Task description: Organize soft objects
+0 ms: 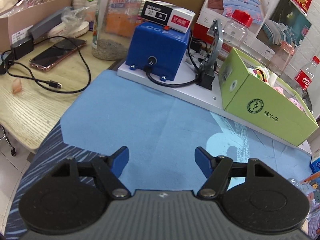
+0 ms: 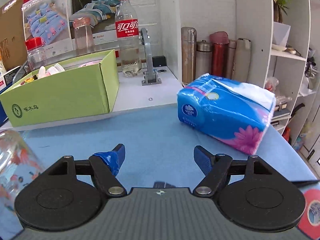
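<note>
A green cardboard box (image 1: 266, 108) (image 2: 60, 100) stands on a white board behind the blue cloth (image 1: 144, 116) (image 2: 156, 132). Soft toys lie inside it: a white plush (image 1: 262, 75) (image 2: 48, 71) and something pink (image 1: 280, 90). A blue soft tissue pack (image 2: 224, 112) rests on the cloth, ahead and to the right of my right gripper (image 2: 159, 150). That gripper is open with nothing between its fingers; blue tape wraps its left finger (image 2: 109, 160). My left gripper (image 1: 161, 152) hangs open over bare cloth, the box ahead and to its right.
A blue device (image 1: 158, 50) with a small carton on top, a clear jar (image 1: 118, 20), a phone (image 1: 58, 54) and a black cable (image 1: 50, 84) stand left of the cloth. A cola bottle (image 2: 127, 34) and flasks (image 2: 218, 54) line the back. A clear bottle (image 2: 14, 160) lies at left.
</note>
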`<state>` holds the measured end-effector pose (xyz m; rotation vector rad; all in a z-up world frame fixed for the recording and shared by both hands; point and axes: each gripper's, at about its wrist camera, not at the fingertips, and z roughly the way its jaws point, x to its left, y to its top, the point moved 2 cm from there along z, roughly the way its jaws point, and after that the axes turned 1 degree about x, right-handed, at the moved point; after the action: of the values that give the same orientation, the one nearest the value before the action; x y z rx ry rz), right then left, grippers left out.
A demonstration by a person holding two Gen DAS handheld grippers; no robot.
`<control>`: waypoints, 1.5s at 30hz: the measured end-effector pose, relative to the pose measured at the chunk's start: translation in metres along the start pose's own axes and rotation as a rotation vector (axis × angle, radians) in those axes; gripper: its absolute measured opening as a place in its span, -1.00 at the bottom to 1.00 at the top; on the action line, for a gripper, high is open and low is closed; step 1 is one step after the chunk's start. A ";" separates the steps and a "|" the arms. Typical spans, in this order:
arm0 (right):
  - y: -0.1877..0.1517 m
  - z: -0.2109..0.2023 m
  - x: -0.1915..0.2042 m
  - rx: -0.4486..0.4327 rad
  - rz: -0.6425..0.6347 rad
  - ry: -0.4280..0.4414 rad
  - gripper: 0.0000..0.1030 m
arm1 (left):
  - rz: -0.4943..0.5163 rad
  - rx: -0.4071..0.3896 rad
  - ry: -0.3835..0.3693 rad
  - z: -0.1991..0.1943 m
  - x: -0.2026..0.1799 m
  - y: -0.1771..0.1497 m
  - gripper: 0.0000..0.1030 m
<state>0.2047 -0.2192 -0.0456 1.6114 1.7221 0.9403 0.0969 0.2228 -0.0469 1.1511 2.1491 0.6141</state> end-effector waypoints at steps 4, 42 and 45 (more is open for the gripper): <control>-0.001 0.015 -0.003 0.019 0.033 -0.017 0.20 | 0.055 0.011 0.012 0.015 -0.011 0.004 0.40; 0.003 0.038 0.001 0.052 0.043 -0.131 0.39 | 0.393 -0.112 -0.001 0.099 -0.058 0.036 0.99; 0.003 0.038 -0.001 0.052 0.055 -0.146 0.41 | 0.386 -0.115 0.013 0.098 -0.055 0.037 0.99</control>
<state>0.2376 -0.2163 -0.0651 1.7247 1.6221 0.7879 0.2108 0.2058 -0.0753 1.5130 1.8842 0.9019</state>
